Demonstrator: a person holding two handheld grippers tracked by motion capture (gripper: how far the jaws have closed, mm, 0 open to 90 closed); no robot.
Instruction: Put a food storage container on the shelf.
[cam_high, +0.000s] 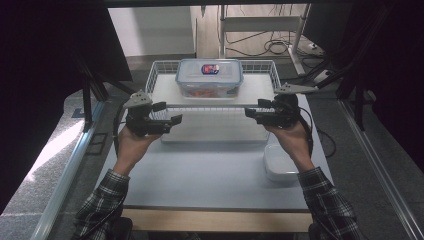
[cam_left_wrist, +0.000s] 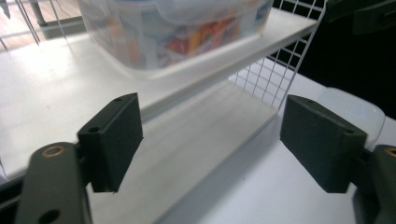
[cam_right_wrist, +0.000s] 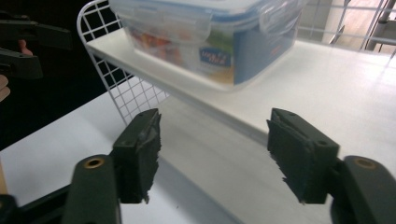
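A clear food container (cam_high: 209, 77) with a blue-edged lid and a label stands on the top board of a white wire rack (cam_high: 165, 90). My left gripper (cam_high: 169, 112) hovers at the rack's front left corner, open, with nothing between its jaws. My right gripper (cam_high: 254, 108) is at the front right corner, also open and empty. In the left gripper view, the left gripper (cam_left_wrist: 210, 126) faces the board's edge with the container (cam_left_wrist: 177, 28) above it. In the right gripper view, the right gripper (cam_right_wrist: 215, 135) frames the same edge below the container (cam_right_wrist: 205, 37).
A small white lidded tub (cam_high: 280, 162) sits on the grey table (cam_high: 210, 175) beside my right forearm. The rack's lower board (cam_high: 210, 131) lies under the top one, with wire mesh on the rack's sides. Dark curtains flank the table, and cables lie on the floor behind.
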